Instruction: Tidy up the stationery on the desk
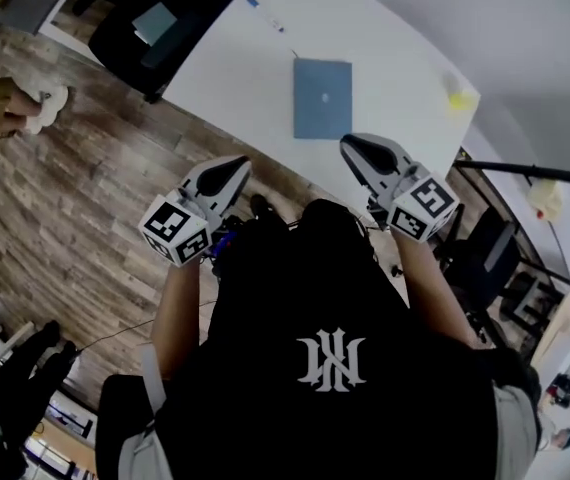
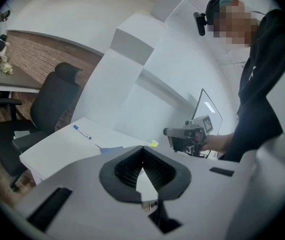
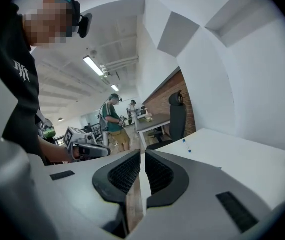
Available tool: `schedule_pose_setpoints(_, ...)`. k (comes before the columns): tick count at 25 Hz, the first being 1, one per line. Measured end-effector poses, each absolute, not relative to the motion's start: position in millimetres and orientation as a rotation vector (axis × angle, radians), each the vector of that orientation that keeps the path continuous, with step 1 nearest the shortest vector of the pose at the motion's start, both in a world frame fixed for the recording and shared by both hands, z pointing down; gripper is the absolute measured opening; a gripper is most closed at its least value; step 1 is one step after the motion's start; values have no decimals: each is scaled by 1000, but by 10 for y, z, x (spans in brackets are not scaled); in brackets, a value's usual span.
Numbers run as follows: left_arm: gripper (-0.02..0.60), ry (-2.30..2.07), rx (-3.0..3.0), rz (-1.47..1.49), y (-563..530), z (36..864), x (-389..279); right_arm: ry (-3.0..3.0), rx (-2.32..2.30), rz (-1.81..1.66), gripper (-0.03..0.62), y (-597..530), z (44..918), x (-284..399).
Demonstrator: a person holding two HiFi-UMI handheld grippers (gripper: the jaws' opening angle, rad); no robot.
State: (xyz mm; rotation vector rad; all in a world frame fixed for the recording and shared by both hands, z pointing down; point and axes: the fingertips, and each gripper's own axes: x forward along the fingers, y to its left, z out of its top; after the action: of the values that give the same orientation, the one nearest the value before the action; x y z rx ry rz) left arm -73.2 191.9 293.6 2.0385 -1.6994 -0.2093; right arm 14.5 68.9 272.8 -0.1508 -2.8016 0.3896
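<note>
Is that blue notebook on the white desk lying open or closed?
Closed. The blue notebook lies flat on the desk, showing only one plain blue cover and no spread pages.

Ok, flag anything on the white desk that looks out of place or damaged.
Nothing spilled or damaged. The blue rectangular notebook, the blue-capped white pen and a small yellow item just lie scattered apart.

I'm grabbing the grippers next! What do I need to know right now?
Left gripper: shut, empty.
Right gripper: shut, empty.
Both are held up at the near side of the white desk, touching nothing.
On the desk: blue notebook in the middle, pen at the far end, small yellow thing by the right edge.
Done: nothing picked up yet.
Left: tidy all three.
</note>
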Motion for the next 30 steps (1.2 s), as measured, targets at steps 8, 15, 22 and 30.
schedule_pose_setpoints(8,3,-1633,2046,-214,1456,3280,-991,-2715,-82,410,51,442,3137,163)
schedule_pose_setpoints(15,2,-1536,1945,-234,815,3389,-1080,-2646,-281,512,51,224,3416,-80)
schedule_pose_setpoints(22,3,-1519,1869,-192,267,3669,-1135,-2637,-387,612,52,-102,3714,-212)
schedule_pose_setpoints(30,3,-1442,1776,-81,-32,4013,-1079,-2575,-206,649,58,-506,4166,-162)
